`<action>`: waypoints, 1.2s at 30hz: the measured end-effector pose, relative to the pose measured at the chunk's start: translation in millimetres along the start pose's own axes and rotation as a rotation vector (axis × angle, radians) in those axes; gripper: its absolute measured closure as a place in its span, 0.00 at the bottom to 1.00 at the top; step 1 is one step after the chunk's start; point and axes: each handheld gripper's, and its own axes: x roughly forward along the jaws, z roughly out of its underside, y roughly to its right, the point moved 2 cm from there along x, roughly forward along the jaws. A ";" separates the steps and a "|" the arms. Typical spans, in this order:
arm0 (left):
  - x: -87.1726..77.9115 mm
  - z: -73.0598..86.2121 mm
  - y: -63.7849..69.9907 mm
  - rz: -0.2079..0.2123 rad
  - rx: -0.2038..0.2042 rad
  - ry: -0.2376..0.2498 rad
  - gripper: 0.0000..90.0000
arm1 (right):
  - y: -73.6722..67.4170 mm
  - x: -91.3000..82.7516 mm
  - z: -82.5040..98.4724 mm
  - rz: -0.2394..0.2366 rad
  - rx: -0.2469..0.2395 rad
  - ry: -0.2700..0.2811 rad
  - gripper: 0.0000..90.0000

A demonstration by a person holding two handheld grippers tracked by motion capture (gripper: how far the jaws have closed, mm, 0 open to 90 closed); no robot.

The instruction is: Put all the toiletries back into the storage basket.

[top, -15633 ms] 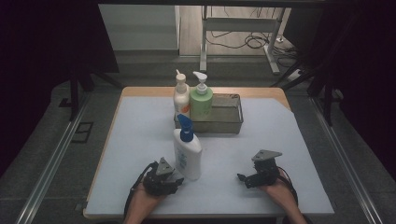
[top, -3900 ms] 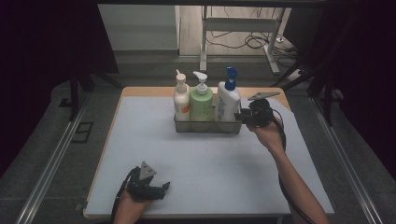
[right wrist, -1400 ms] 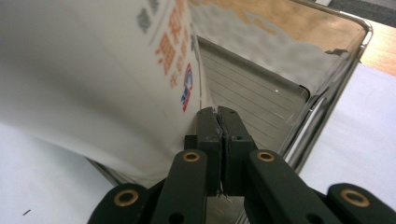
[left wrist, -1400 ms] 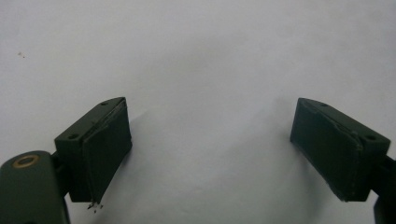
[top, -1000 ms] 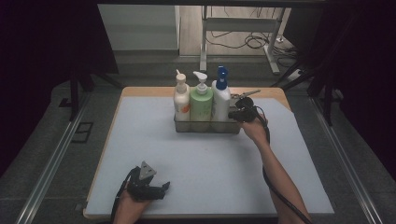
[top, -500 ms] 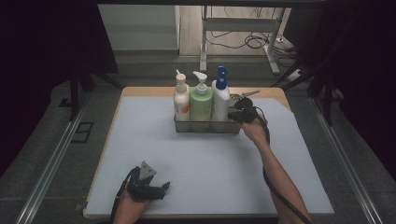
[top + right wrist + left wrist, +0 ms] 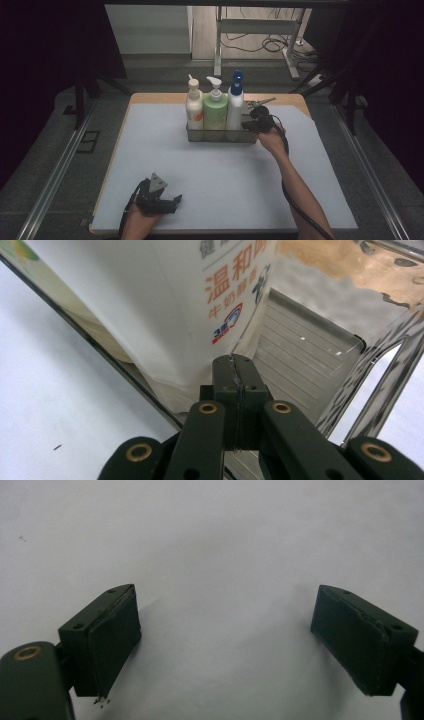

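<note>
1. The white bottle with the blue cap [image 7: 235,102] stands upright in the metal basket [image 7: 220,135], the rightmost of three in a row; in my right gripper view its printed side [image 7: 165,305] rises close ahead.
2. My right gripper [image 7: 250,123] sits at the basket's right part, at about 3 o'clock from that bottle. Its jaws are pressed flat together with nothing between them, and their tips [image 7: 235,371] sit just at the bottle's foot; I cannot tell whether they touch it.
3. At 9 o'clock from the white bottle stands the green pump bottle [image 7: 215,105], and past it the cream pump bottle [image 7: 194,103].
4. The basket rests near the counter's [image 7: 200,180] far edge, around 12 o'clock.
5. My left gripper [image 7: 170,202] lies at about 7 o'clock, well apart from the basket, its jaws spread wide over bare counter [image 7: 210,545], holding nothing.
</note>
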 end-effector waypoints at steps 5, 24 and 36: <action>0.0 0.0 0.0 0.000 0.000 0.000 0.14 | -1.5 -0.5 0.2 0.002 0.001 -0.004 1.00; -0.1 0.1 0.2 -0.001 0.000 0.001 0.14 | -0.7 -9.7 0.4 0.015 0.014 0.030 0.86; 0.0 0.2 0.2 -0.001 0.000 0.001 0.14 | 0.3 -21.8 2.2 0.025 0.007 0.050 0.68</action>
